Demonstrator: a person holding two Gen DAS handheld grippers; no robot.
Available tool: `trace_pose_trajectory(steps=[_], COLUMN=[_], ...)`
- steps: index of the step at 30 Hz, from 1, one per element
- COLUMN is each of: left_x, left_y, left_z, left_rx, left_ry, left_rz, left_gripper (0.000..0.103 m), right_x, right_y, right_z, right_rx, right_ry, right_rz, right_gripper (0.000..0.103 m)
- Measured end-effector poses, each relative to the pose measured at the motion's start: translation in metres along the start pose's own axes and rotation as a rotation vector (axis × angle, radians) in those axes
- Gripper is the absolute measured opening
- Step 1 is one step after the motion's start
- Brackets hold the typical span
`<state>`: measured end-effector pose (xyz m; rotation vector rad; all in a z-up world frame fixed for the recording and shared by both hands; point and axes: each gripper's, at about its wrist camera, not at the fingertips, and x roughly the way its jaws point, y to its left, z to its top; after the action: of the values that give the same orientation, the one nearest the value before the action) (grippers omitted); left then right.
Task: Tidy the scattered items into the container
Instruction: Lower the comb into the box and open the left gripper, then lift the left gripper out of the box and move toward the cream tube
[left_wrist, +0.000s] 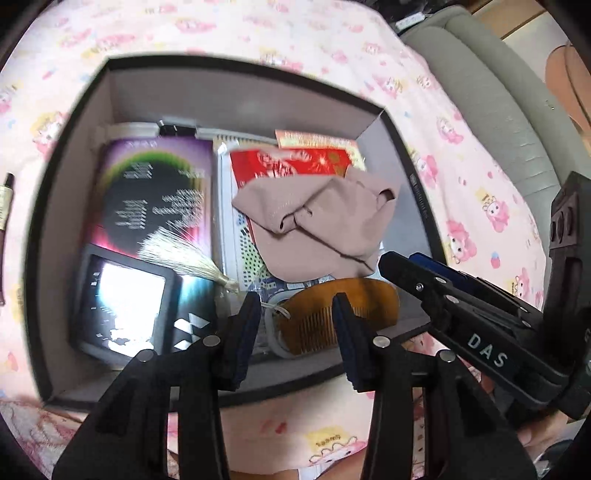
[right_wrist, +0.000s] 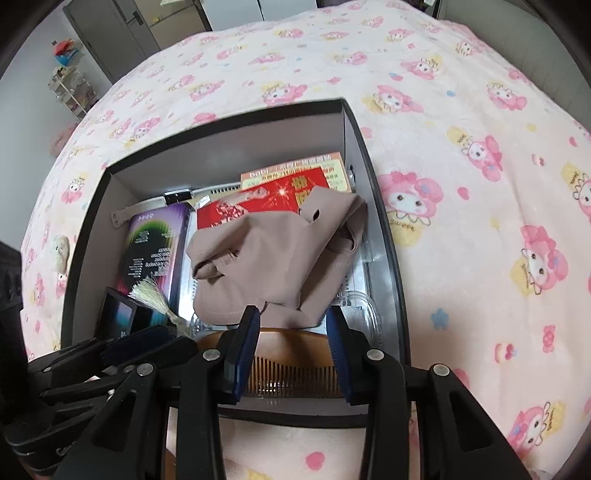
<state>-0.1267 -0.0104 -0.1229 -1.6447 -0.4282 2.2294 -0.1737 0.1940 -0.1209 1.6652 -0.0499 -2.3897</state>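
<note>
The cloth hides much of the red packet. Print on the purple box is too blurred to read; the pen is cut off at the edge

The open-topped box is reachable from above, but its floor is crowded: beige cloth heaped centre-right, wooden comb at the near wall, purple carton and tassel left. Bare bedspread lies open beside it.

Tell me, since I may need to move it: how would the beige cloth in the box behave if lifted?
The cloth lies crumpled in soft folds, so it is probably floppy and would drape. It looks thin, so likely light. It rests over the red packet, which might shift with it.
</note>
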Motion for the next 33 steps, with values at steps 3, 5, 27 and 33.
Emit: trace_pose_trajectory(steps=[3, 5, 27, 33], left_x=[-0.020, -0.027, -0.095, -0.117], left_y=[-0.001, -0.006, -0.017, 0.004], left_z=[-0.008, -0.015, -0.057, -0.064], left_rx=[0.028, 0.050, 0.183, 0.156], left_ry=[-0.059, -0.083, -0.194, -0.231], left_rz=[0.007, -0.011, -0.059, -0.037], left_gripper=[0.047, 0.049, 0.049, 0.049], right_x=[-0.015, -0.024, -0.100, -0.107], right_y=[0.005, 0.009, 0.086, 0.116], right_z=[-0.007, -0.015, -0.086, -0.092], right_rx=[-0.003, -0.007, -0.074, -0.112], right_ry=[-0.056, -0.088, -0.233, -0.240], right_rz=[-0.023, -0.030, 0.009, 0.041], right_gripper=[0.035, 0.039, 0.040, 0.040])
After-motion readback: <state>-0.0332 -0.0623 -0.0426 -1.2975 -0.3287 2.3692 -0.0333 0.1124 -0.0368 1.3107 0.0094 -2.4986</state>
